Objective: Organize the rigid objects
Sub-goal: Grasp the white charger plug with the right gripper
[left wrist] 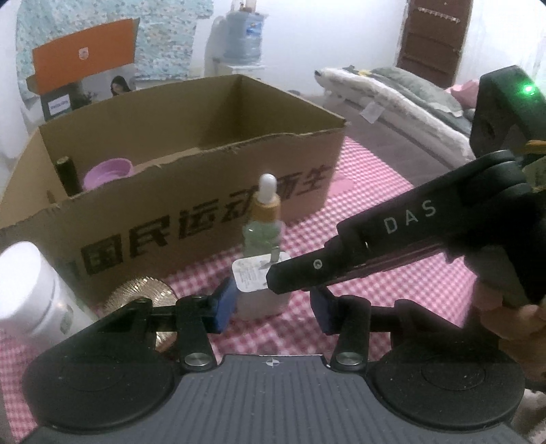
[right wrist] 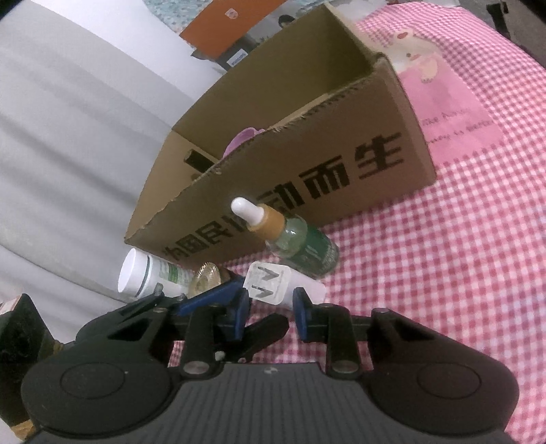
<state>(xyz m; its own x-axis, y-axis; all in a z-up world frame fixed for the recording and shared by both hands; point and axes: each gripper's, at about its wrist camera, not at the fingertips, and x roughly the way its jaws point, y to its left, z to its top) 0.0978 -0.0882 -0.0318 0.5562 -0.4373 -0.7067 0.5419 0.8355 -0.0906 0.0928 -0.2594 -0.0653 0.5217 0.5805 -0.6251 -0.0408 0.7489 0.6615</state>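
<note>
A white power adapter [left wrist: 261, 288] with metal prongs stands on the pink checked cloth [left wrist: 392, 273] in front of a cardboard box [left wrist: 191, 191]. My left gripper [left wrist: 273, 309] is open, its blue pads on either side of the adapter. My right gripper [right wrist: 271, 312] is open too, its pads flanking the same adapter [right wrist: 273, 283]; its black body [left wrist: 409, 232] crosses the left wrist view from the right. A green dropper bottle [left wrist: 264, 222] stands just behind the adapter; it also shows in the right wrist view [right wrist: 300, 242]. A purple cup [left wrist: 107, 172] and a dark stick [left wrist: 68, 176] are in the box.
A white jar [left wrist: 30, 290] and a gold ridged disc [left wrist: 141, 295] lie left of the adapter, near the box; both show in the right wrist view, jar [right wrist: 146, 273], disc [right wrist: 204, 276]. An orange box [left wrist: 83, 54], a water jug [left wrist: 244, 32] and bedding [left wrist: 402, 99] are behind.
</note>
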